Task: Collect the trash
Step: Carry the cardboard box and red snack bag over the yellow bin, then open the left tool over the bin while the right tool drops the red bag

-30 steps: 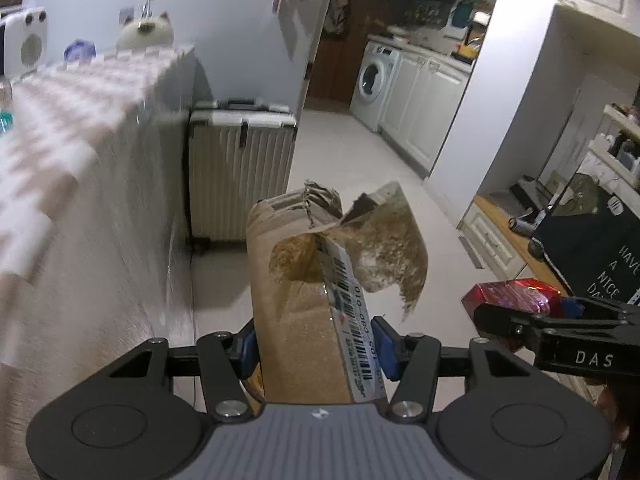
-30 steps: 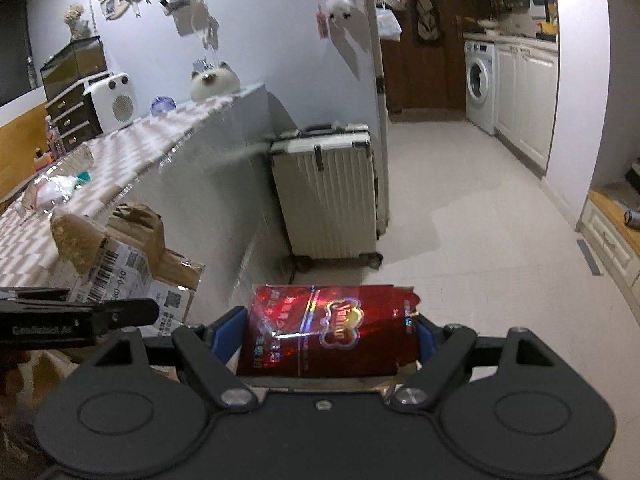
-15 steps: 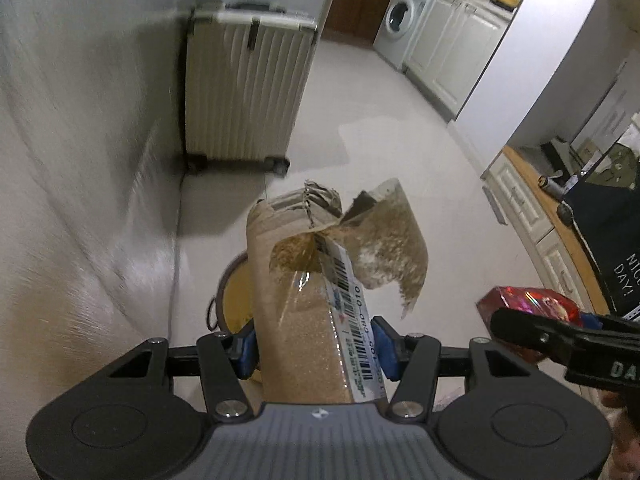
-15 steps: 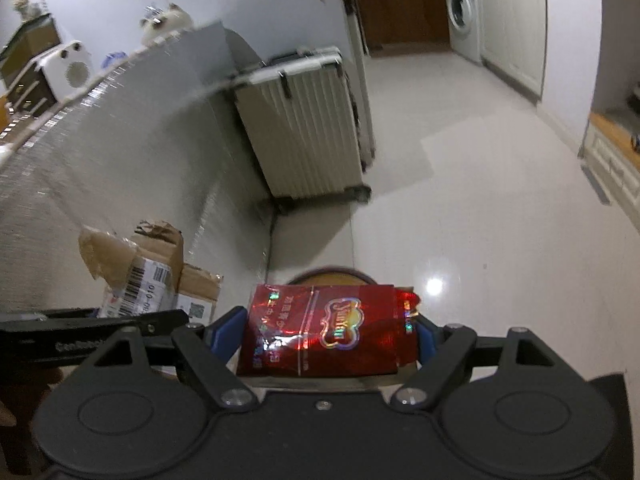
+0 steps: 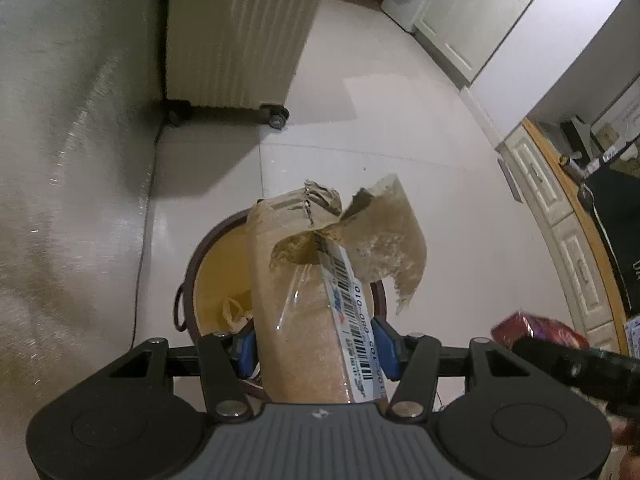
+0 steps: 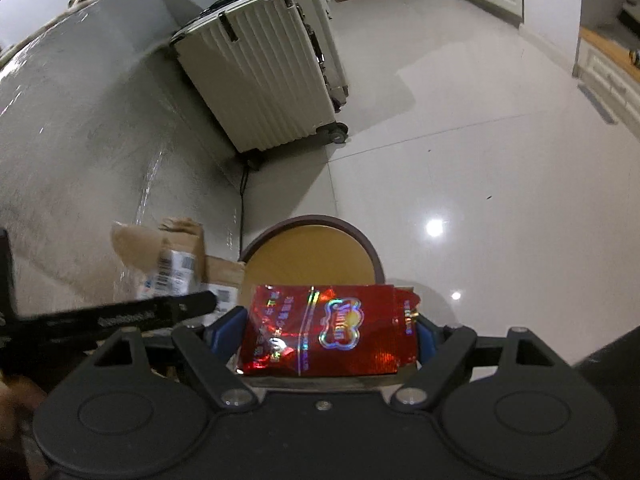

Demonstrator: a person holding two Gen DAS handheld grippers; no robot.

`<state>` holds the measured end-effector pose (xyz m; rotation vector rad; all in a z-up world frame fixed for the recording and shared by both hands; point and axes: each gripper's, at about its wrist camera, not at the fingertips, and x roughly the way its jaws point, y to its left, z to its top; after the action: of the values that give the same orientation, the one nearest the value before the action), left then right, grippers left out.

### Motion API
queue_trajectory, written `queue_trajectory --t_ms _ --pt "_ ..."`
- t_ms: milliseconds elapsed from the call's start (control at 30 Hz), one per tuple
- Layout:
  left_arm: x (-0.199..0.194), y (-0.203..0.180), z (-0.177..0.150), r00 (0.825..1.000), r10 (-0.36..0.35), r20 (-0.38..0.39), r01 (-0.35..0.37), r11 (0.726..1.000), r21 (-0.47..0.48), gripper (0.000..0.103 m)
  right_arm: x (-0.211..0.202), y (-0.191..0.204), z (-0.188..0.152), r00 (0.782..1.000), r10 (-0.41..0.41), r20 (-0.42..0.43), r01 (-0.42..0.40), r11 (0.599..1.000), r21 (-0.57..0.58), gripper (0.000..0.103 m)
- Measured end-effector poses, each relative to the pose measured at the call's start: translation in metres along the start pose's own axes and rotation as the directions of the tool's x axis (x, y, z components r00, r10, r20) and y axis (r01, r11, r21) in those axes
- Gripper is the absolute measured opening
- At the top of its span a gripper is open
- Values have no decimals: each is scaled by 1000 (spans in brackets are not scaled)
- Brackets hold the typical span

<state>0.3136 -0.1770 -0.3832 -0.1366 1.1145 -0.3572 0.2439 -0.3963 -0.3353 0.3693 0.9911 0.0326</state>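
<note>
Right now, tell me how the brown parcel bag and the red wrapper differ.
The brown parcel bag is dull torn paper with a white barcode label; the red wrapper is shiny foil with a printed logo. The bag stands tall out of the left tool; the wrapper lies flat and wide across the right tool. Both are clamped above the round bin.
</note>
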Motion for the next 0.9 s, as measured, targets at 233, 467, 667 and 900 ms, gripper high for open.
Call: queue_trajectory --t_ms 233,467,667,900 --pt "39 8 15 1000 4 -29 -3 999 36 63 36 -9 13 1000 8 -5 -7 995 99 83" --pt "55 31 18 993 86 -78 -85 996 18 98 56 -6 20 1000 1 -9 0 993 115 83" --pt "58 46 0 984 120 -135 -117 993 24 99 90 4 31 999 2 -53 3 995 102 83" --pt "52 54 -10 973 140 -182 -137 990 32 103 121 24 36 998 -10 -67 14 998 60 103"
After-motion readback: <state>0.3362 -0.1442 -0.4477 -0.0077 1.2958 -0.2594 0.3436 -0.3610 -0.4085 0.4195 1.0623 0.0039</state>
